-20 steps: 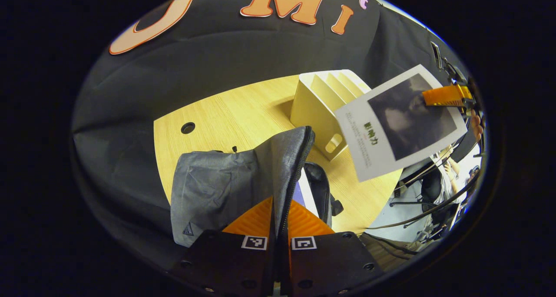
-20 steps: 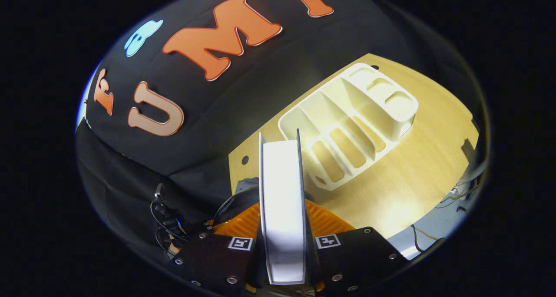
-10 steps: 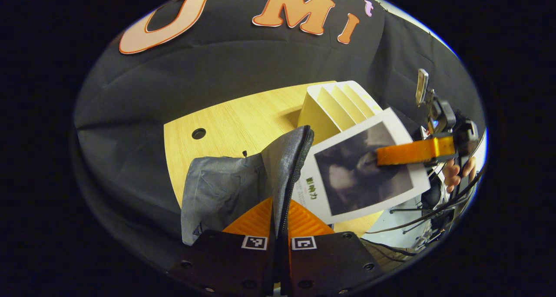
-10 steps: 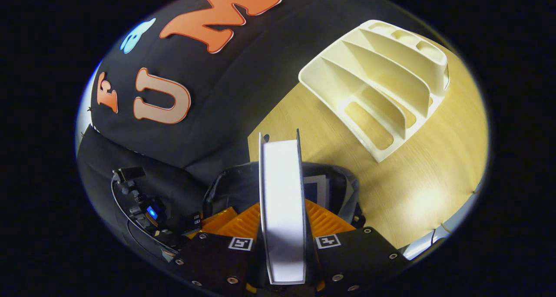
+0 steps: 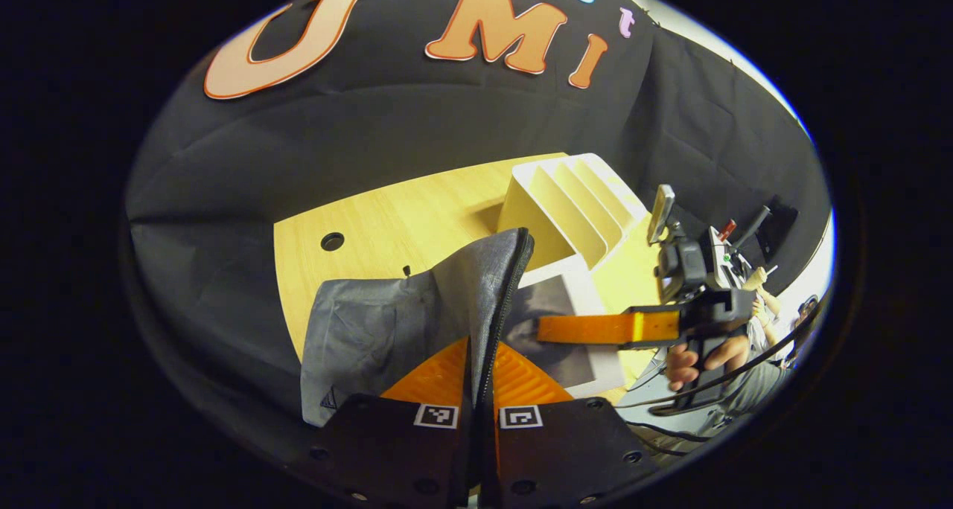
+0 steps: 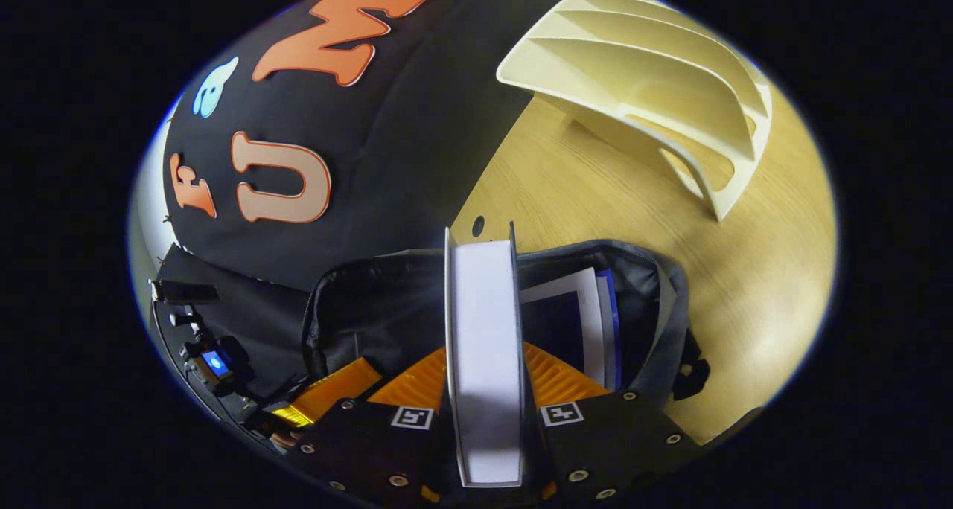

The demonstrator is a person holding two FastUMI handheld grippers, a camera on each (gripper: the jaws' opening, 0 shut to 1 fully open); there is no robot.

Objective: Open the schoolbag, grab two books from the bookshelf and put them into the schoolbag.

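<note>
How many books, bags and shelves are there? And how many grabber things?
Books: 2, the book held by the right gripper and the book already in the bag
Schoolbags: 1
Bookshelves: 1
Grippers: 2, right, and left gripper pinching the bag's edge
Total: 6

schoolbag – grey woven fabric outside, black zipper edge, dark lining inside. bookshelf – plain cream. book held – white cover with dark grey photo patch, white page edge. book in bag – dark navy, white border, blue edge. table light wood grain.
</note>
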